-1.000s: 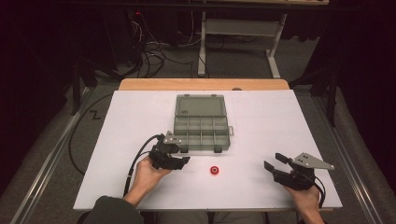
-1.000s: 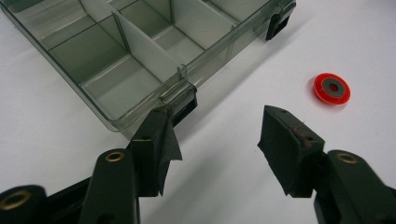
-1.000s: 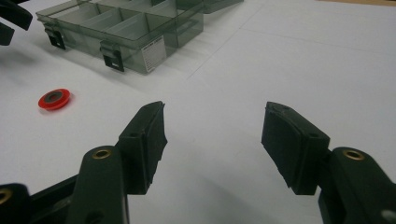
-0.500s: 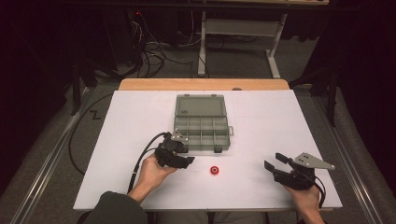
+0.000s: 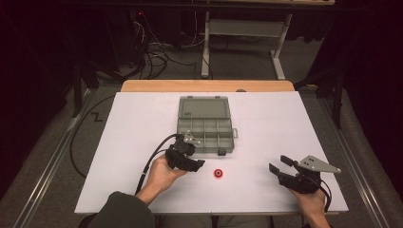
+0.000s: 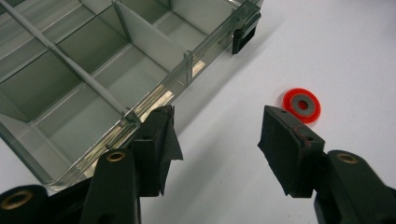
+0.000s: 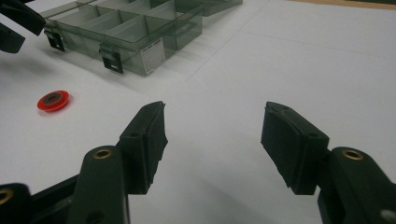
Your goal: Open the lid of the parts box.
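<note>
— Red ring [image 5: 218,174], small, grey centre, flat on the white tabletop [image 5: 142,128]. High view: just below centre of the frame, a little below the lower edge of the organiser box.

— Box?

— Grey-green translucent compartment box [image 5: 206,135], lid laid open toward the top of the frame, dividers visible, compartments look bare. Two dark latches on its near wall. In the left gripper view it takes the upper left; the ring [image 6: 301,104] sits right of centre there, apart from the box.

— Left gripper?

— Left gripper [image 5: 195,164] in the person's left hand [image 5: 160,175], lower centre-left of the high view, just left of the ring and near the box's lower left corner. Jaws spread, nothing between them. In its own view the ring lies beyond the right-hand jaw, not touched; the left-hand jaw overlaps the box's near wall, contact cannot be told.

— Right gripper?

— Right gripper [image 5: 280,165], lower right of the high view, held in the right hand [image 5: 311,204], well apart from ring and box. Jaws spread, bare white tabletop between them. Its own view has the ring [image 7: 53,100] at the left edge, the box [image 7: 130,28] at upper left.
</note>
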A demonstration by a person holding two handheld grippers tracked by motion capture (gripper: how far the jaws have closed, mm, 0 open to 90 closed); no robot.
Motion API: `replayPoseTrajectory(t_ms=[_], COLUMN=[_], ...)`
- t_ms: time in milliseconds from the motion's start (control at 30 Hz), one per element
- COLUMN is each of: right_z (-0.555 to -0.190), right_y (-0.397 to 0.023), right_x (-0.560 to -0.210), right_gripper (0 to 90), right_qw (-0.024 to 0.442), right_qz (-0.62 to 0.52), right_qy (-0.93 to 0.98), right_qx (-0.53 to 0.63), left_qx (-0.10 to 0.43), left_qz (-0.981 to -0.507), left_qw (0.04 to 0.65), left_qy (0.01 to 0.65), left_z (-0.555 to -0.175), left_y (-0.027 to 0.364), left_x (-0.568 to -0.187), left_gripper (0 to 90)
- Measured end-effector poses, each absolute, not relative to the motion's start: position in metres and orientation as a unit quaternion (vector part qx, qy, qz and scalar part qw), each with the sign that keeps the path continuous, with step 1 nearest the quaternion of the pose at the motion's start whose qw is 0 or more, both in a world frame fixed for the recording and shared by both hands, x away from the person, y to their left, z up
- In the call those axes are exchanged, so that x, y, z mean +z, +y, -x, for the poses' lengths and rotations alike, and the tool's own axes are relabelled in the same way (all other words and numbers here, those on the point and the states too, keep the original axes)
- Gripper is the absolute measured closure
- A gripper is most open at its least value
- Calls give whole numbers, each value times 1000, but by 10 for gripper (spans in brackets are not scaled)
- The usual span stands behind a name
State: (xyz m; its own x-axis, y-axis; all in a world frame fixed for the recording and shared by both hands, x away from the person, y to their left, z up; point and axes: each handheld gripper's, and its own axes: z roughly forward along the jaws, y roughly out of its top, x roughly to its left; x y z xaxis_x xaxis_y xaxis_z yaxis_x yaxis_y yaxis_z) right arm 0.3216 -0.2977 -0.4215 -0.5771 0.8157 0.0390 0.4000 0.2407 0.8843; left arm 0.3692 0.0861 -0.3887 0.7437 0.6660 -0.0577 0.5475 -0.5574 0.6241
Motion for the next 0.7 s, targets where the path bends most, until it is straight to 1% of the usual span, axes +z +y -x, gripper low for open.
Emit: replayPoseTrajectory(t_ms=[700], right_z=[-321], right_y=[-298], right_x=[-421], right_gripper=[417], right_qw=[226], right_qz=[-398], right_qy=[757], right_qx=[466], left_qx=[83], left_qz=[-899], left_qw=[290], left_qy=[318], left_z=[-374], left_y=[59], left_x=[-390], left_gripper=[443])
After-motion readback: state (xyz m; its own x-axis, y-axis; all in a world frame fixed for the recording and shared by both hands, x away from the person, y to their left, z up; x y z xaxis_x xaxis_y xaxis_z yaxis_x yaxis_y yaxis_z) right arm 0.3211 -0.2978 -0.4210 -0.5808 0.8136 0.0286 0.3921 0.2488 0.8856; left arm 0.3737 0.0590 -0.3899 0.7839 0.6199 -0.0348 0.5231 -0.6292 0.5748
